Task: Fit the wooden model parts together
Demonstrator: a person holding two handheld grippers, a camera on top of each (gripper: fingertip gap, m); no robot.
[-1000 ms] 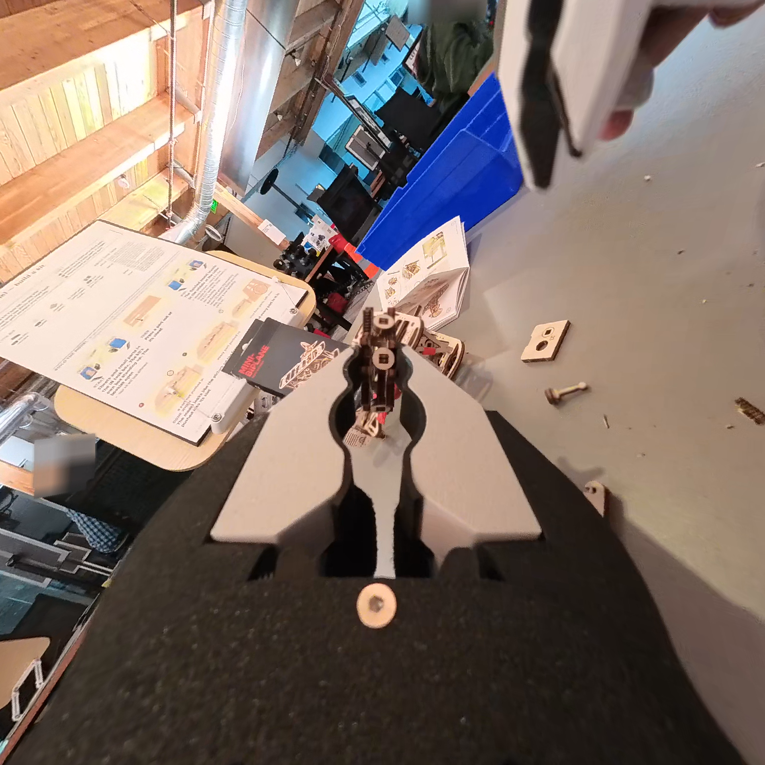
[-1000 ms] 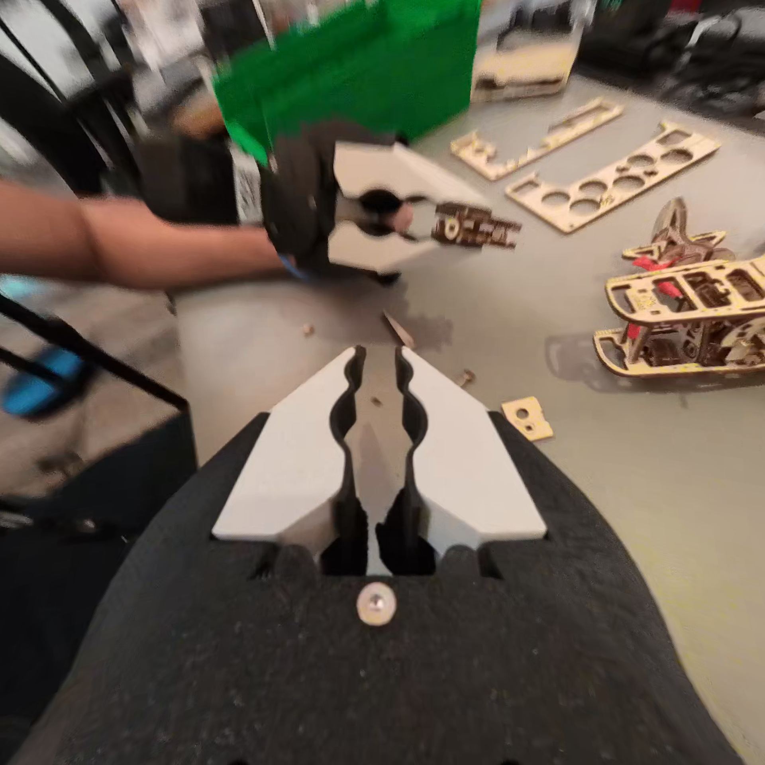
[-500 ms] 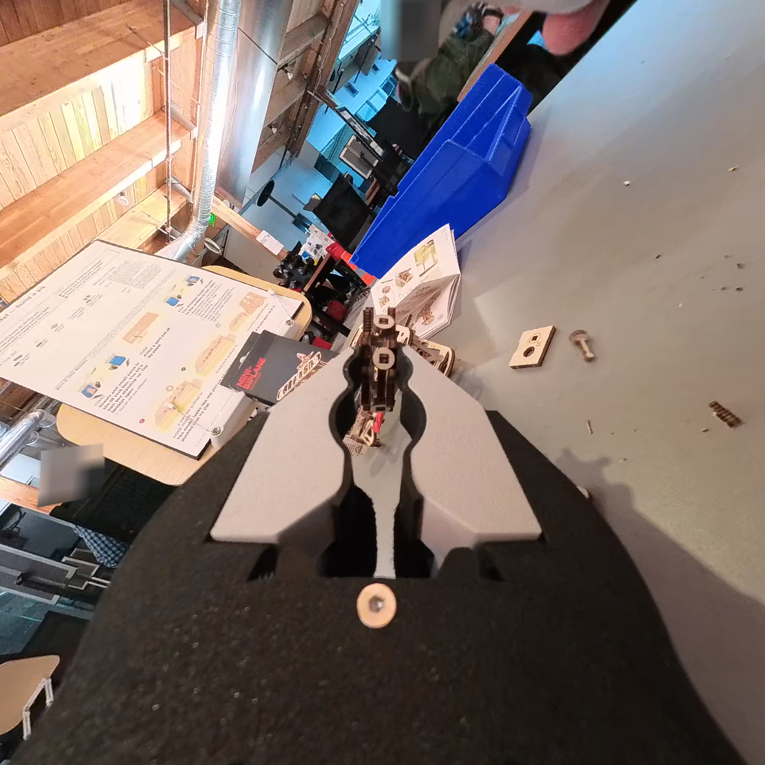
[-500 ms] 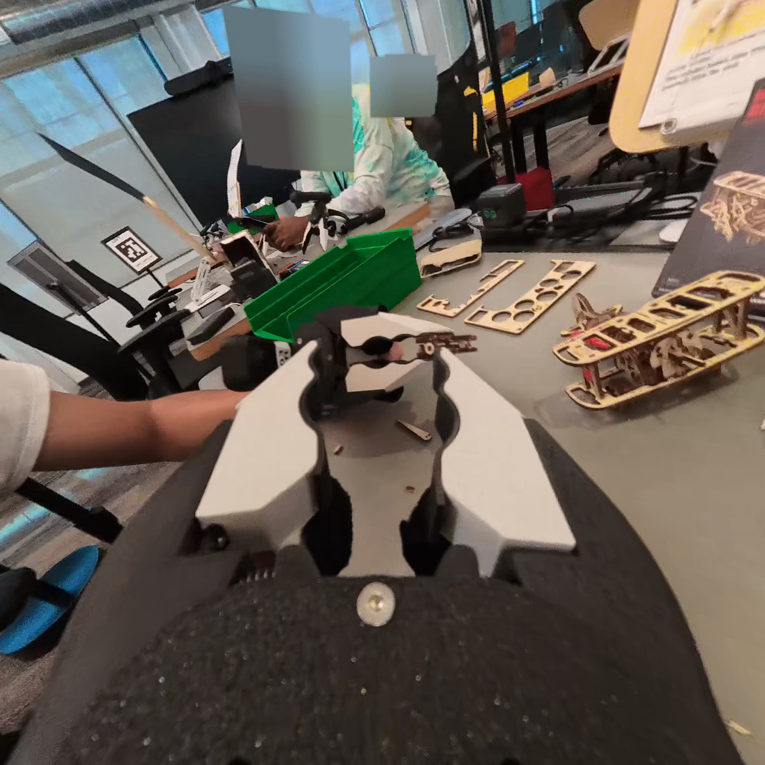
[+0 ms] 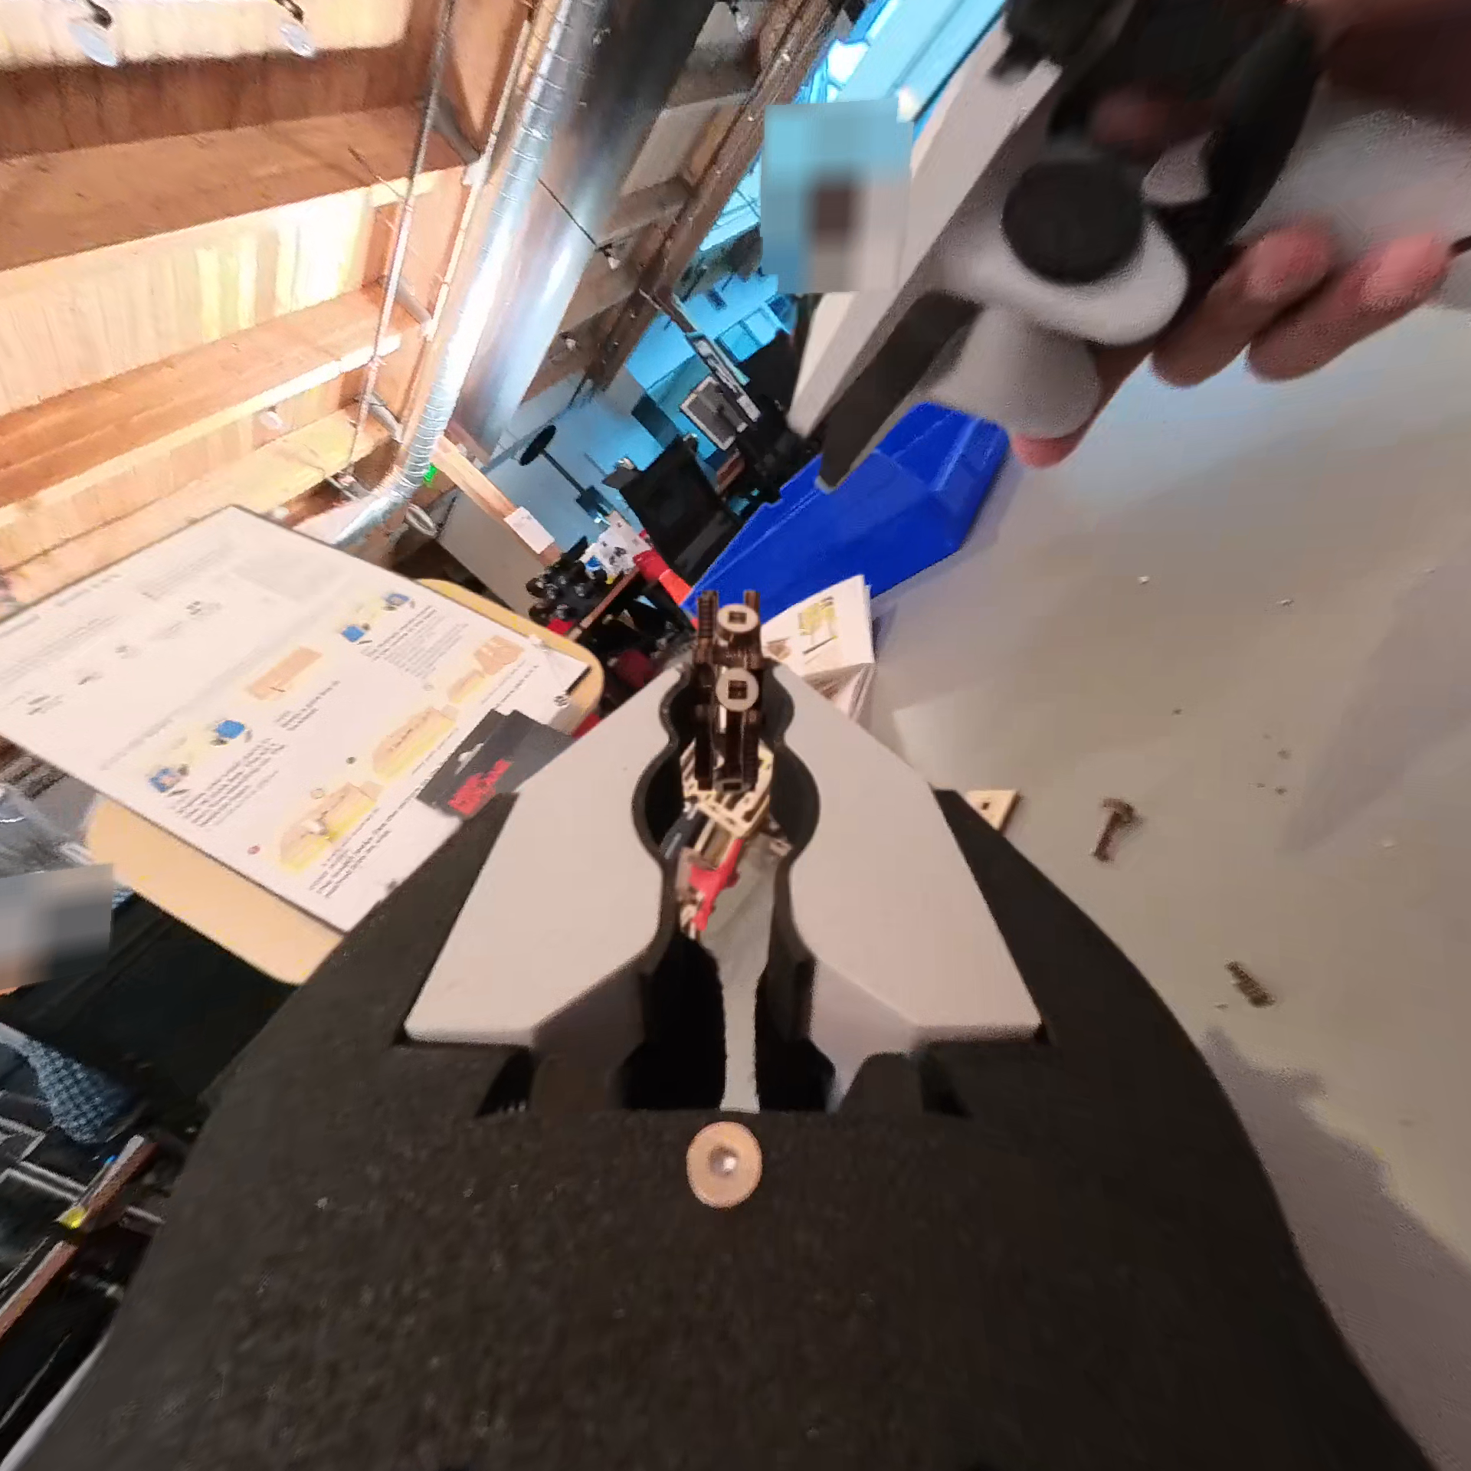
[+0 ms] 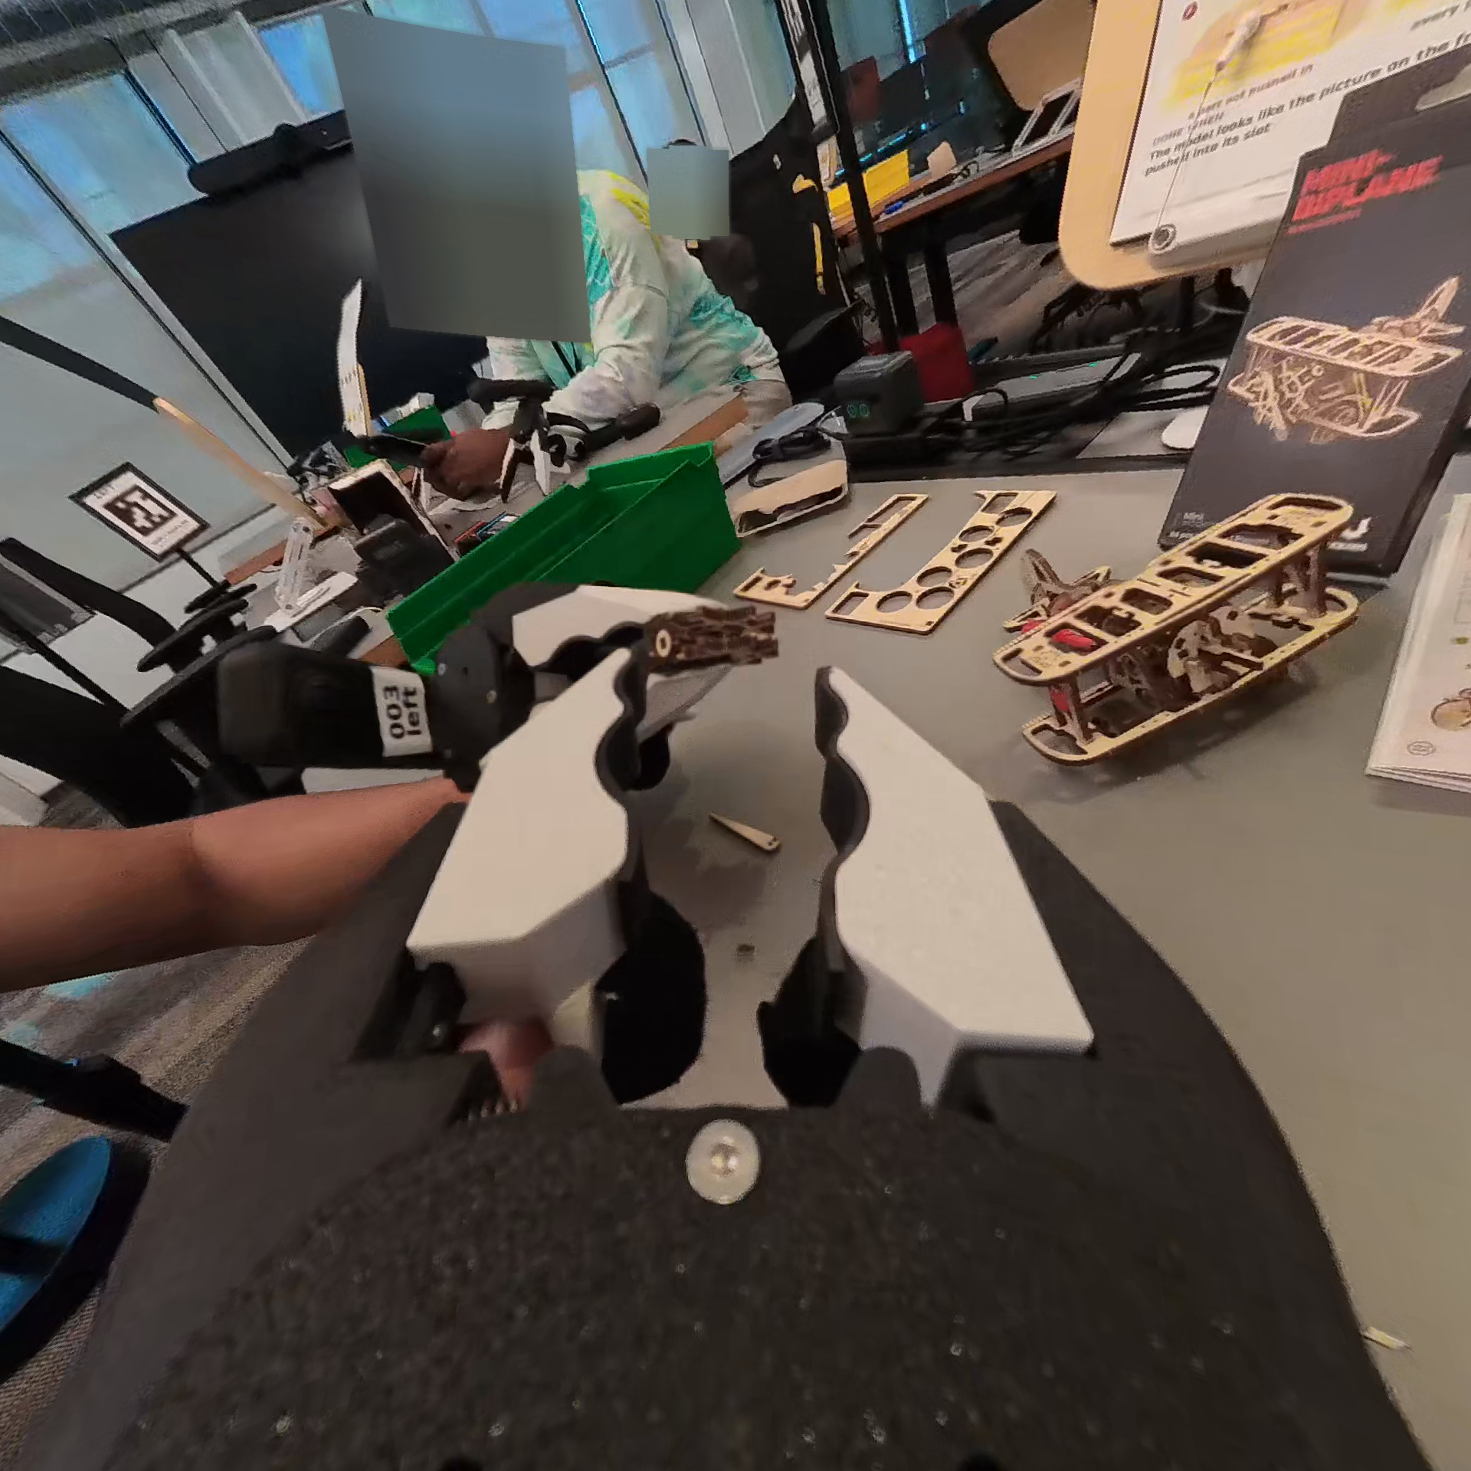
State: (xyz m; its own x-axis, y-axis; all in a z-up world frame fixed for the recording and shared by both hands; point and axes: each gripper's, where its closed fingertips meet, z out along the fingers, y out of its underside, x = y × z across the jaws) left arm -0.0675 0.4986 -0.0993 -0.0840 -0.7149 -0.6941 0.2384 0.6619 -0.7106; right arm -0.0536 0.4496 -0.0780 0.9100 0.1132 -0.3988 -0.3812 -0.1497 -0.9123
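My left gripper (image 5: 728, 676) is shut on a small dark wooden sub-assembly (image 5: 726, 692) with two pale round ends, which sticks out past the fingertips. The right wrist view shows the same gripper (image 6: 573, 637) holding this dark piece (image 6: 716, 637) level above the grey table (image 6: 1114, 915). My right gripper (image 6: 728, 676) is open and empty, with its left fingertip just below and in front of the dark piece. It also shows blurred at the top right of the left wrist view (image 5: 955, 318). The wooden biplane model (image 6: 1178, 637) stands on the table to the right.
Two punched-out wooden sheets (image 6: 939, 565), a green bin (image 6: 573, 549) and the black kit box (image 6: 1353, 318) lie beyond. A wooden splinter (image 6: 744, 832) lies under my right jaws. A blue bin (image 5: 860, 509), booklet (image 5: 828, 637), small square piece (image 5: 991, 808) and pin (image 5: 1110, 828) are on the table. Some 6 centimeters of space lies between my two pairs of fingers. Both grippers' tips are roughly 15 centimeters from the wooden biplane model (image 6: 1178, 637).
My right gripper opened from nearly shut, lifted from the table and came close to the left gripper's piece. My left gripper kept hold of the dark piece throughout.
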